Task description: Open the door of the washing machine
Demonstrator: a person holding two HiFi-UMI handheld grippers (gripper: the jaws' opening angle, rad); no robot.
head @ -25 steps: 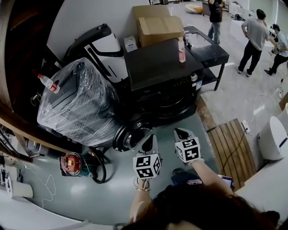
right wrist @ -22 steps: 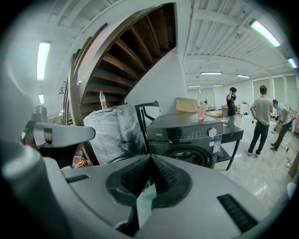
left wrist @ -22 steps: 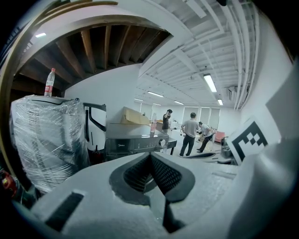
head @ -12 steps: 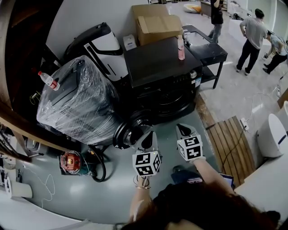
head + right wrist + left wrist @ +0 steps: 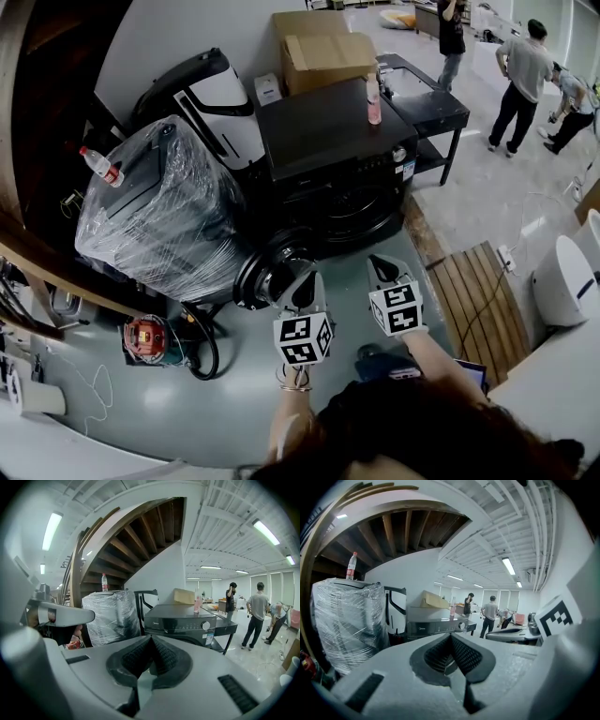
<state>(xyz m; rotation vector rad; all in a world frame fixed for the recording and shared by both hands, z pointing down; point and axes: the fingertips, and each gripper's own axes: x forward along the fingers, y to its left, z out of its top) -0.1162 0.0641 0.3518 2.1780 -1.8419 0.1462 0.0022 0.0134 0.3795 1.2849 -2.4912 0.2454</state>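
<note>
The left gripper point(image 5: 304, 281) and right gripper point(image 5: 379, 267) are held with jaws together, nothing between them. The washing machine point(image 5: 333, 141) is seen ahead, its door point(image 5: 354, 217) facing them across a strip of bare floor point(image 5: 401, 248).

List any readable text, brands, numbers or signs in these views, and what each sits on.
Nothing reads clearly.
Brand mark on the washing machine control panel: too small to read.
Sticker below its dial: blurred.
Red label on the water bottle: unreadable.
Marker cubes: black-and-white square patterns only, no letters.
</note>
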